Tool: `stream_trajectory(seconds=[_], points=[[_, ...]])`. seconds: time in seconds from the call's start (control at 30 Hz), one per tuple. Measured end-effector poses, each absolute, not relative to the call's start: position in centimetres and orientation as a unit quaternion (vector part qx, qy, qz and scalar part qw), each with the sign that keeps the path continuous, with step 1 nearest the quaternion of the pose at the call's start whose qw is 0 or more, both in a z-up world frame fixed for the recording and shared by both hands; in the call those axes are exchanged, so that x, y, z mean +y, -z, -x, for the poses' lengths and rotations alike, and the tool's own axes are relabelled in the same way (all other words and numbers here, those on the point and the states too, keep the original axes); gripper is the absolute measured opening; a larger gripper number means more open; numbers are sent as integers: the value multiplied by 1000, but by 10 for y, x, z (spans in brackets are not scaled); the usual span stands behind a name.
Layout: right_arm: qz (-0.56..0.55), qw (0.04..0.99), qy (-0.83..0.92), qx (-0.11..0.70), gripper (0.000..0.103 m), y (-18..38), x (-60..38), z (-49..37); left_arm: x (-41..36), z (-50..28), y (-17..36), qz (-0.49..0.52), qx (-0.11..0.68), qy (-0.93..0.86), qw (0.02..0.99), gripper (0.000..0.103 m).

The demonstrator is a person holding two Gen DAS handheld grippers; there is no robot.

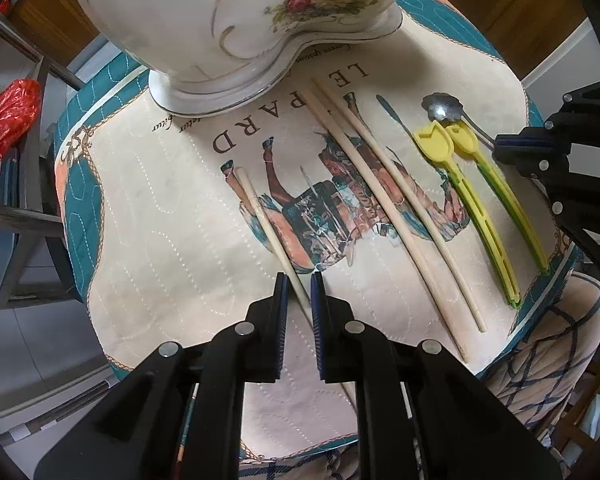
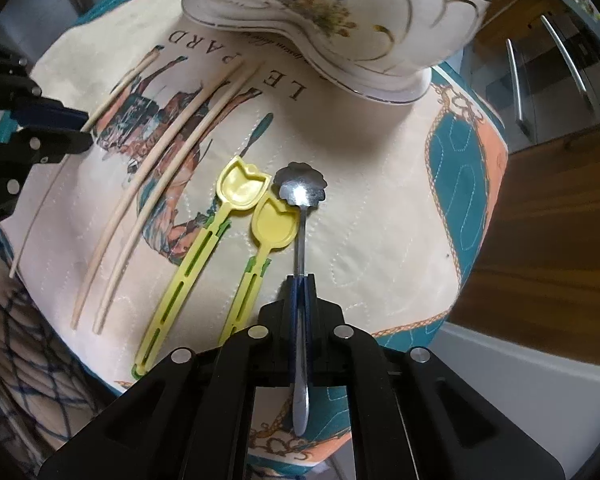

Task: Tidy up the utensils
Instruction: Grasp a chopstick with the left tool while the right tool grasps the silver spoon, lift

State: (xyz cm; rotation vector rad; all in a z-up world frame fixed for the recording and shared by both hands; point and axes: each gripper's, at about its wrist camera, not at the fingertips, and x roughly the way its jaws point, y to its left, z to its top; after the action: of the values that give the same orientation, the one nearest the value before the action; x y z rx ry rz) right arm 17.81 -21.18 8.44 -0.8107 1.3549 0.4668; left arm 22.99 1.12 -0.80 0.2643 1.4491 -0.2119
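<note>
Quilted cloth (image 1: 172, 240) printed with a horse and the letters "LEOPARD" covers the small surface, and its teal border runs out of sight behind both grippers. A white porcelain vessel (image 1: 236, 20) with painted roses stands at the far edge, its top cut off in both views, so what kind of vessel it is cannot be told.

In the left wrist view, the left gripper (image 1: 299, 304) points down with its jaws nearly closed around a single pale chopstick (image 1: 260, 216); the stick's near end is hidden under the black fingers, and whether the pads actually press on it is hard to make out — they look to be touching it. Two more chopsticks (image 1: 388, 200) lie side by side near the middle of the cloth, apart from the first.

In the right wrist view, the right gripper (image 2: 300, 280) is clamped on the handle of a metal spoon (image 2: 302, 192) with a scalloped bowl. The handle passes between the blue pads and its tip shows below them. Just beside the spoon lie two yellow plastic scoops (image 2: 240, 186) with green-edged slotted handles — the nearer one's handle end vanishes behind the gripper body.
</note>
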Motion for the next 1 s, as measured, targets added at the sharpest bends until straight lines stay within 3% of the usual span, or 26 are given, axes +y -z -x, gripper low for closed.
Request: stream_trajectory(seconds=[0.17,0.37,1.0], points=[[357,687,-210,597,4,-86,-215,-176,12,-224,6,-111,643,99,751,5],[285,720,-238,586,4,-100,-237,-180,27,-206,-1,-60,603,125,785,4],[9,819,-364,443,4,-171,-304,-184,72,-136,-70,75,334,140,929,4]])
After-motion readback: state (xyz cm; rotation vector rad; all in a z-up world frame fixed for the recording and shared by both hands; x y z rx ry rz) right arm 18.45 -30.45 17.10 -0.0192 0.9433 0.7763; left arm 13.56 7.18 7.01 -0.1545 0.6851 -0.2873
